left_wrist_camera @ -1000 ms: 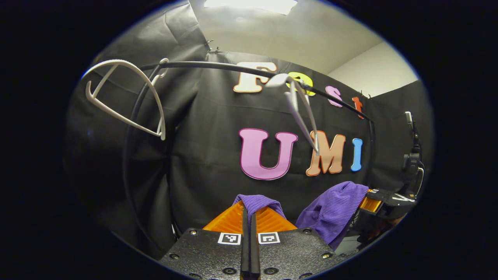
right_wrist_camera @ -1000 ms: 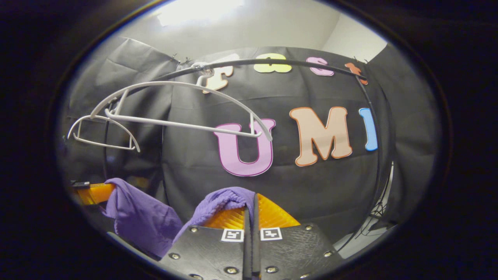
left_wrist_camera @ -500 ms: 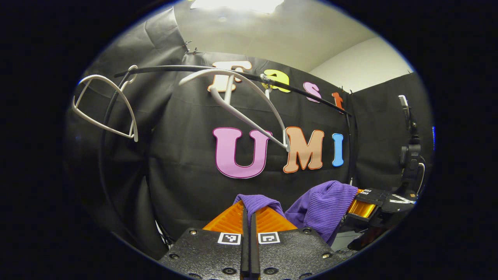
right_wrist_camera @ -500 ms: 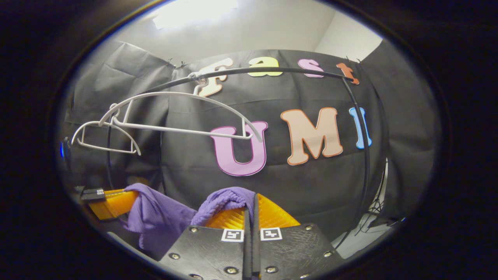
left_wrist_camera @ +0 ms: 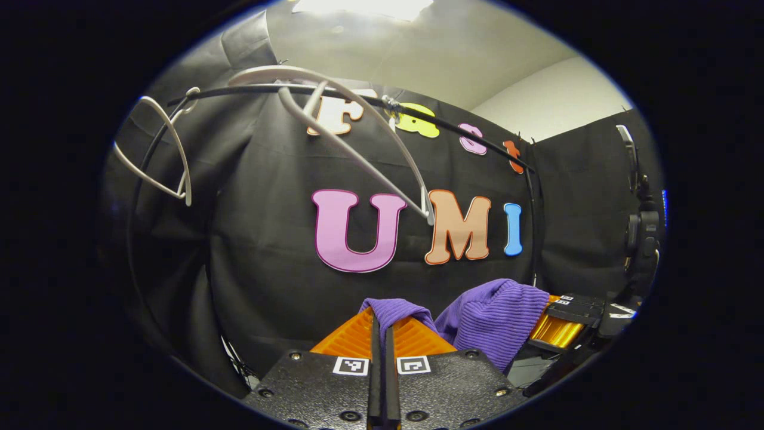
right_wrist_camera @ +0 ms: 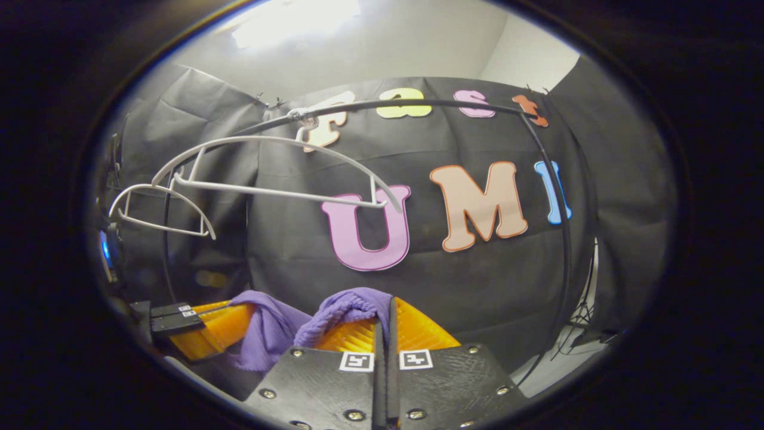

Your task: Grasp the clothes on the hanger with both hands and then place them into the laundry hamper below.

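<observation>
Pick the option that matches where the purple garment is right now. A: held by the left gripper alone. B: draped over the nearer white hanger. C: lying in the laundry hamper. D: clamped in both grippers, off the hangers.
D: the purple garment is pinched in the left gripper and in the right gripper, while both white hangers hang bare on the black rail.

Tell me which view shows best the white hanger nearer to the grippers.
The right gripper view: there the near white hanger hangs broadside from the black rail, its whole arc and bar visible. The left gripper view shows the same hanger foreshortened, turned nearly edge-on.
</observation>
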Tool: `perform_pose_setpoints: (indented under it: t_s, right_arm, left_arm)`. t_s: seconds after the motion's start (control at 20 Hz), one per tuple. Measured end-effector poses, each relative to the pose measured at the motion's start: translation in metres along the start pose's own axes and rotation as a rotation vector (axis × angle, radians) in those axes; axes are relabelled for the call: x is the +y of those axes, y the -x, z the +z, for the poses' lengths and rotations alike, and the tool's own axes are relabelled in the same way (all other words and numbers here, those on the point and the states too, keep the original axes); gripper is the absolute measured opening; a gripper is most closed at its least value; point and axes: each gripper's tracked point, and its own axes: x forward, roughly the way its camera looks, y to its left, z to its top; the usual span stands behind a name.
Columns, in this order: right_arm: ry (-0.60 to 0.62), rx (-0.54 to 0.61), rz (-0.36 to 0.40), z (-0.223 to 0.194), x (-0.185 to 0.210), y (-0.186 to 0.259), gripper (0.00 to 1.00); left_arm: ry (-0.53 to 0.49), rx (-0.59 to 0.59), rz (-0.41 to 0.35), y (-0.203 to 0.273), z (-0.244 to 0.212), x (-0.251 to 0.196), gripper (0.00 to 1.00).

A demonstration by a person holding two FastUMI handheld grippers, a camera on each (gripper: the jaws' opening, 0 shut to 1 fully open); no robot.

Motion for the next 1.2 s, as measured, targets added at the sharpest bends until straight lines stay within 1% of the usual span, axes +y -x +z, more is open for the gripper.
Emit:
perform_pose_setpoints:
  t_s: [0.15, 0.3, 0.4, 0.6, 0.65, 0.7, 0.8, 0.9, 0.95, 1.05, 1.2]
  right_arm:
    - [0.02, 0.064, 0.0, -0.041, -0.005, -0.008, 0.01]
    - [0.004, 0.122, -0.014, -0.1, -0.013, -0.014, 0.01]
    - [-0.019, 0.193, -0.045, -0.141, -0.025, -0.013, 0.02]
    - [-0.007, 0.341, -0.09, -0.222, -0.042, -0.014, 0.02]
    - [-0.001, 0.371, -0.099, -0.238, -0.046, -0.013, 0.07]
    - [0.006, 0.399, -0.11, -0.253, -0.049, -0.01, 0.02]
    - [0.023, 0.454, -0.143, -0.285, -0.061, -0.007, 0.01]
    - [0.048, 0.502, -0.171, -0.314, -0.068, -0.003, 0.01]
    - [0.046, 0.529, -0.183, -0.327, -0.07, -0.002, 0.02]
    - [0.027, 0.587, -0.195, -0.357, -0.071, -0.001, 0.02]
    - [0.063, 0.667, -0.218, -0.389, -0.079, 0.012, 0.03]
  left_arm:
    - [0.014, 0.04, -0.003, -0.012, -0.048, 0.002, 0.03]
    - [0.027, 0.115, 0.01, -0.023, -0.102, 0.005, 0.03]
    - [0.025, 0.152, 0.014, -0.019, -0.14, 0.011, 0.03]
    - [0.053, 0.228, 0.008, -0.02, -0.2, 0.017, 0.04]
    - [0.056, 0.244, 0.015, -0.021, -0.215, 0.022, 0.04]
    - [0.069, 0.267, 0.023, -0.025, -0.23, 0.025, 0.03]
    - [0.082, 0.326, 0.038, -0.029, -0.263, 0.033, 0.04]
    - [0.094, 0.422, 0.069, -0.028, -0.301, 0.046, 0.03]
    - [0.105, 0.452, 0.077, -0.024, -0.316, 0.047, 0.04]
    - [0.08, 0.532, 0.097, -0.014, -0.347, 0.055, 0.04]
    - [0.099, 0.605, 0.079, 0.002, -0.37, 0.052, 0.04]
